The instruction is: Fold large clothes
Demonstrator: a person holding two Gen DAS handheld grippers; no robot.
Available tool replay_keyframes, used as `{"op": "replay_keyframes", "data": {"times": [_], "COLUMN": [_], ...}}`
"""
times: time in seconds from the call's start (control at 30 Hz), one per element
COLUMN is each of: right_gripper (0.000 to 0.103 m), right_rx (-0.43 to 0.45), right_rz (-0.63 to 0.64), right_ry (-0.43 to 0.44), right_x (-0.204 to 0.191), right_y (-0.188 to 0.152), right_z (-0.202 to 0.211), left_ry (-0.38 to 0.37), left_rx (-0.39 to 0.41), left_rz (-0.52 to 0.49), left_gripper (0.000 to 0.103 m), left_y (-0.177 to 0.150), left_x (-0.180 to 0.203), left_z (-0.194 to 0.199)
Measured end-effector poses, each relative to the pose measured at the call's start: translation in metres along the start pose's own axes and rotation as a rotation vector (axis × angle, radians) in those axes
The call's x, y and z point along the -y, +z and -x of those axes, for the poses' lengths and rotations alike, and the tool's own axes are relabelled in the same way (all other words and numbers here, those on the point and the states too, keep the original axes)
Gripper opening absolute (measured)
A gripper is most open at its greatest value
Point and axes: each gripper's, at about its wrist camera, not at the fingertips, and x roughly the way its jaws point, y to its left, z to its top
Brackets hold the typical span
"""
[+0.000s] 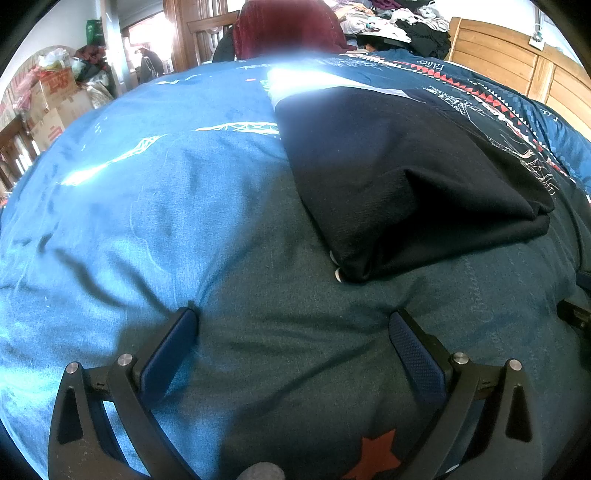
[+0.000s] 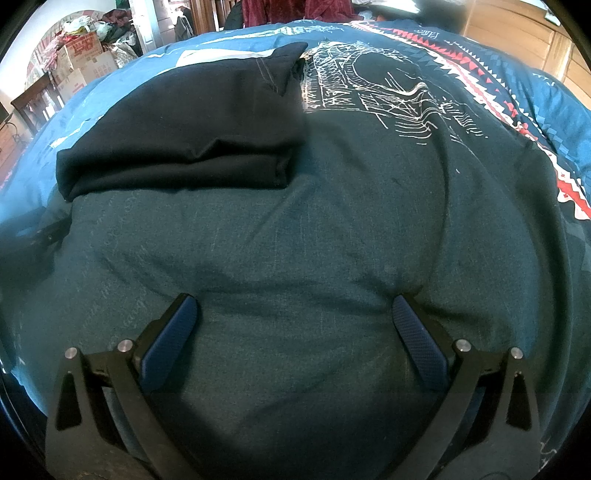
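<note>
Home bedroom: bed [image 1: 155,206] with wooden headboard [image 1: 517,62]; clothes pile [image 1: 399,18] and cardboard boxes [image 1: 55,99] beyond bed.

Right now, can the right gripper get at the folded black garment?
Probably yes. The right gripper is open and holds nothing, low over the blue bedspread. The folded black garment lies ahead and to its left, with only bare bedspread between them.
</note>
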Motion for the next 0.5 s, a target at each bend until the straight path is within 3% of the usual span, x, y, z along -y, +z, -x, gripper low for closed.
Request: {"op": "replay_keyframes", "data": {"times": [0.5], "right_gripper": [0.103], "right_rx": [-0.001], "right_rz": [0.001], "right_ry": [0.000], "right_x": [-0.0002], "right_y": [0.0007], "right_z": [-0.0006], "left_ry": [-0.011], "left_rx": [-0.003], "left_rz": [0.007], "left_gripper": [0.103], "left_y": [0.0035], "left_x": [0.0027], "left_z": [-0.0015]}}
